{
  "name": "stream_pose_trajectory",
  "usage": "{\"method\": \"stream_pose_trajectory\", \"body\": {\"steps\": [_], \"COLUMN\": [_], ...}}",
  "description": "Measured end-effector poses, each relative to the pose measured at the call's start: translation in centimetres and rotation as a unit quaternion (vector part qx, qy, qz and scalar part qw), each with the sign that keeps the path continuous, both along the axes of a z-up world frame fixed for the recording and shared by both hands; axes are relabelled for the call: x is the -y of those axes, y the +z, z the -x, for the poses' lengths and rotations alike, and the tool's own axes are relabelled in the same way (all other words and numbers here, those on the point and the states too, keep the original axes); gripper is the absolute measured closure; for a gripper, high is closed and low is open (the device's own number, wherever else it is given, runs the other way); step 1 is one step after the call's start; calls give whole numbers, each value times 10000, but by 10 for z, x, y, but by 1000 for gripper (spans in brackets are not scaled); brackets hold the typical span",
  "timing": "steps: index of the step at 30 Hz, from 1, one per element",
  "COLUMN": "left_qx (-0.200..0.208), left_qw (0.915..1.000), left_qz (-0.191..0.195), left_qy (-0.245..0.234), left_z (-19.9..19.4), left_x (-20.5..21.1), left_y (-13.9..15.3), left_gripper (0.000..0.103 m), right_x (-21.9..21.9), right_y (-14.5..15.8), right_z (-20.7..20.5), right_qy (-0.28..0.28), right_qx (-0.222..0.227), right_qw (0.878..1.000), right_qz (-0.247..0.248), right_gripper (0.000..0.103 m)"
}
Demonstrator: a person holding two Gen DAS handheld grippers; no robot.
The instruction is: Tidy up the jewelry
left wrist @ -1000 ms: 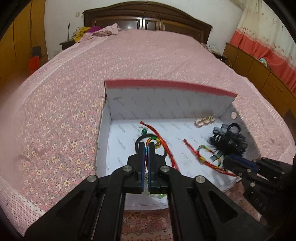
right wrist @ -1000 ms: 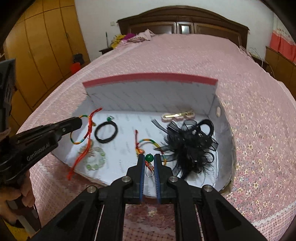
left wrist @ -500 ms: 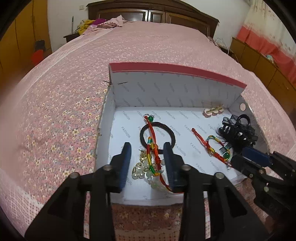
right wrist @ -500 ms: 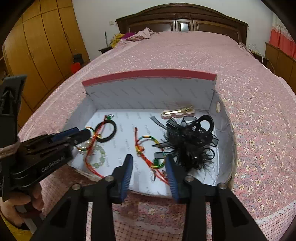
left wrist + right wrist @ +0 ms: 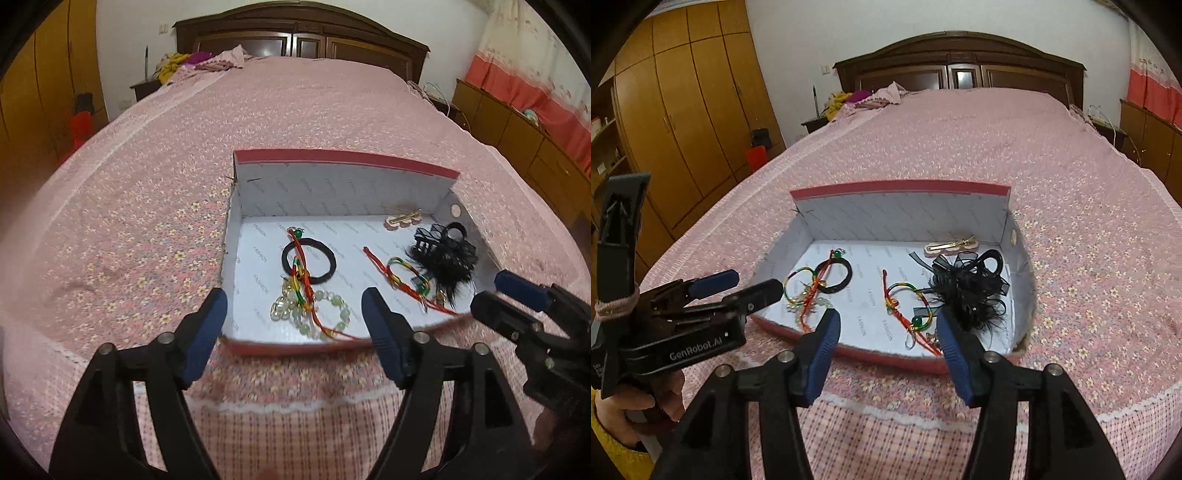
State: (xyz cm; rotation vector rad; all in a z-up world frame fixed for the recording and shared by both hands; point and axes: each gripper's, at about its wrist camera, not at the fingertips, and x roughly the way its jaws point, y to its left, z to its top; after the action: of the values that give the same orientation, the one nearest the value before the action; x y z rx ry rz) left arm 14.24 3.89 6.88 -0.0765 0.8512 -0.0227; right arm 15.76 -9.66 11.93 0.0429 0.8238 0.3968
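The left gripper (image 5: 291, 310) and right gripper (image 5: 886, 328) both have their fingers spread wide, holding nothing, just short of the box's (image 5: 343, 162) near edge. Inside it lie a red cord bracelet (image 5: 301, 273) across a black hair tie (image 5: 325, 258), a bead bracelet (image 5: 332, 310), a second cord bracelet (image 5: 905, 299), a black hair clip (image 5: 971, 288) (feathery) and a gold clip (image 5: 951, 245). The box sits on the bed (image 5: 1071, 184).

Soft, even indoor light fills both views, moderately bright, with a pinkish cast. Shadows are faint; the box (image 5: 343, 184) throws only a weak one inside its walls. Fisheye distortion bows the bed (image 5: 997, 140) and darkens the corners to black. The curtain (image 5: 532, 74) at the edge looks blurred
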Motion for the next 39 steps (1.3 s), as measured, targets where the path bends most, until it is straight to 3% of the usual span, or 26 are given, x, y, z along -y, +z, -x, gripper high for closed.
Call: {"method": "stream_pose_trajectory", "body": {"steps": [2,7,17,39], "left_qx": [67,140,150,-158], "left_qw": [9999,9996,9996,9993], "left_qz": [-95,-216,6,40], "left_qy": [22,94,225,341], "left_z": [7,22,58,83], "left_x": [3,4,4,7], "left_y": [4,11,15,-13], "left_gripper": [23,22,22,22], "right_x": [2,6,17,26], "right_y": [3,11,16,-20], "right_z": [8,31,68,88], "right_qy": [-2,-2,-258,-775], "right_qx": [40,163,263,-6], "right_qw": [10000,9999,9993,9968], "right_qz": [-23,-35,-83,170], "right_gripper": [43,37,17,15]}}
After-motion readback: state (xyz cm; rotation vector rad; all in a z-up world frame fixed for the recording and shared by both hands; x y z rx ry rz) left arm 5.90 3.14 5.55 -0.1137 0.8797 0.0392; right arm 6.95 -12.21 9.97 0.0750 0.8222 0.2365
